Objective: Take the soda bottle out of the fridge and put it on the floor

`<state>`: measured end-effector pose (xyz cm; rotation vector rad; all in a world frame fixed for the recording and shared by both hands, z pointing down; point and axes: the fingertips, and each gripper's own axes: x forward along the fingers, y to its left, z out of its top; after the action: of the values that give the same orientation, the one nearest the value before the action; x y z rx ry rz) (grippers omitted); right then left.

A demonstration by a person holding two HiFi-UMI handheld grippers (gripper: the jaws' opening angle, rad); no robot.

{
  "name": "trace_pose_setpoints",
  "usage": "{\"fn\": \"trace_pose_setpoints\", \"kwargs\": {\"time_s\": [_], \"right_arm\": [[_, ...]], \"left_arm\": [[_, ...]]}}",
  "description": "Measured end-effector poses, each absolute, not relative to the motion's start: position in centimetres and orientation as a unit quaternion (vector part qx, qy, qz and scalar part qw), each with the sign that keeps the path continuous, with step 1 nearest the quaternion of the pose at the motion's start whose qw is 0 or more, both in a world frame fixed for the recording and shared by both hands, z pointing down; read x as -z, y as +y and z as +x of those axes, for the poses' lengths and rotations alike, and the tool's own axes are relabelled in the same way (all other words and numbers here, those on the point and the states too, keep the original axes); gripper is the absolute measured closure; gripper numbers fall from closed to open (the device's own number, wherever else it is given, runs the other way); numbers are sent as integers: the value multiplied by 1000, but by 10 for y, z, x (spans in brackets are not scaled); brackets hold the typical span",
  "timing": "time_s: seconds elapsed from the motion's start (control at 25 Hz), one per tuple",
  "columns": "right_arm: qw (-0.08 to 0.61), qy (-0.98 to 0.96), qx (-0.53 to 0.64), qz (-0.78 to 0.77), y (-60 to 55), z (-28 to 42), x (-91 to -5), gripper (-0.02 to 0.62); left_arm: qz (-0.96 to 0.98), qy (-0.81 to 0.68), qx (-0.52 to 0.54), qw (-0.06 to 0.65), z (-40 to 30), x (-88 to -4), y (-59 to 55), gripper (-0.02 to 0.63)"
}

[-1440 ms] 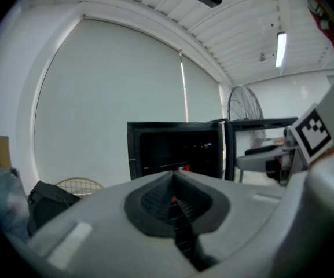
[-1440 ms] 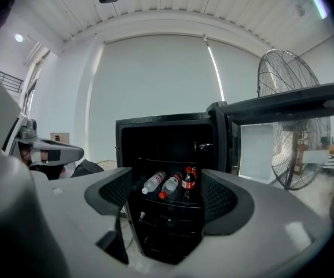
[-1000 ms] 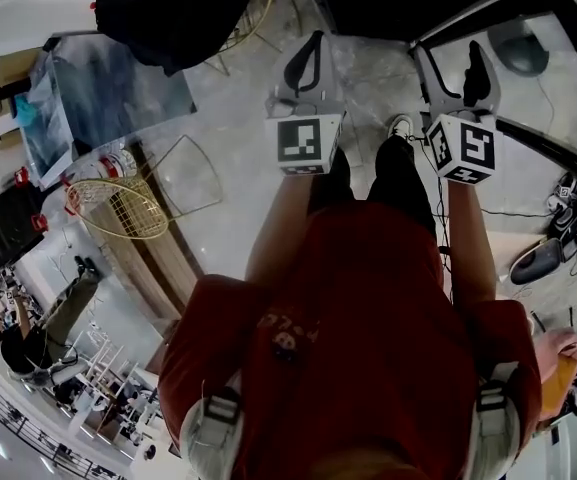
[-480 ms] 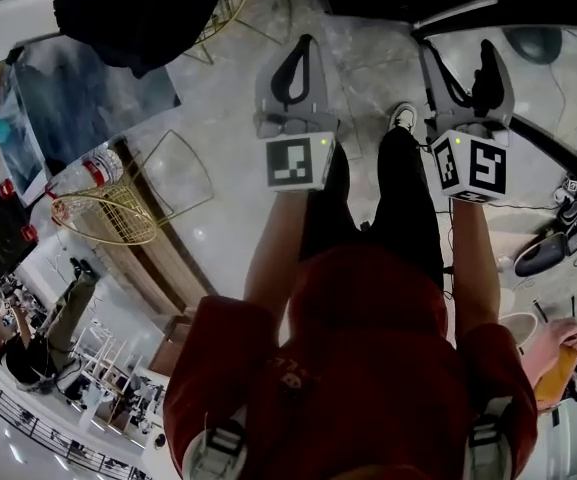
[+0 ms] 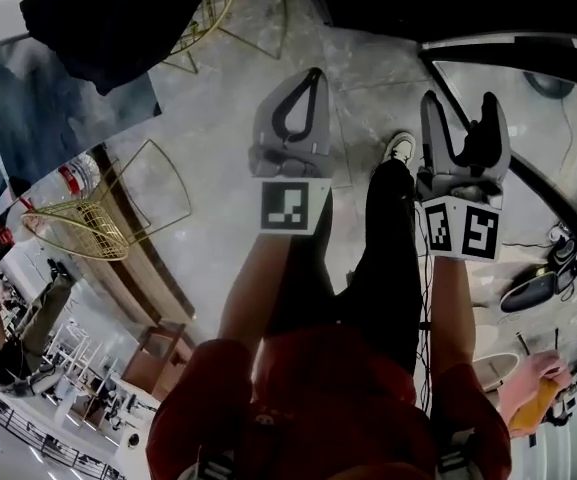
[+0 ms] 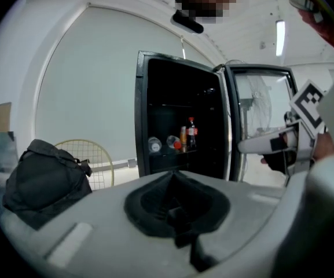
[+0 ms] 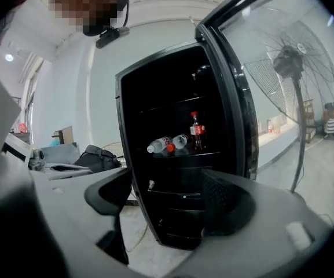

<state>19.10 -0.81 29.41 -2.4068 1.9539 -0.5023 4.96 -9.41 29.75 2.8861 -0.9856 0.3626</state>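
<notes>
Now the fridge (image 7: 155,86) holds an upright soda bottle (image 7: 197,131); left fingers (image 6: 155,201) together, right fingers (image 7: 227,204) apart, both empty.

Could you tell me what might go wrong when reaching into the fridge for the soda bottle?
Two clear plastic bottles lie on their sides beside the upright dark soda bottle with the red label; the open right hand-held gripper could roll them off the shelf. The left hand-held gripper is shut, so it cannot catch anything.
</notes>
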Motion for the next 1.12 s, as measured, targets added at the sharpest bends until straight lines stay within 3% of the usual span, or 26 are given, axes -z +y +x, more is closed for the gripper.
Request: {"fn": "trace_pose_setpoints", "kwargs": {"time_s": [0.24, 0.44, 1.12], "right_arm": [[-17, 612, 153, -776, -9, 196, -343, 239], [-21, 604, 161, -780, -19, 208, -361, 239], [-23, 600, 133, -789, -57, 242, -334, 239]], "left_arm": [[935, -325, -126, 64, 62, -349, -95, 606], [944, -305, -124, 29, 81, -355, -103, 606], [940, -324, -105, 33, 92, -329, -124, 606]]}}
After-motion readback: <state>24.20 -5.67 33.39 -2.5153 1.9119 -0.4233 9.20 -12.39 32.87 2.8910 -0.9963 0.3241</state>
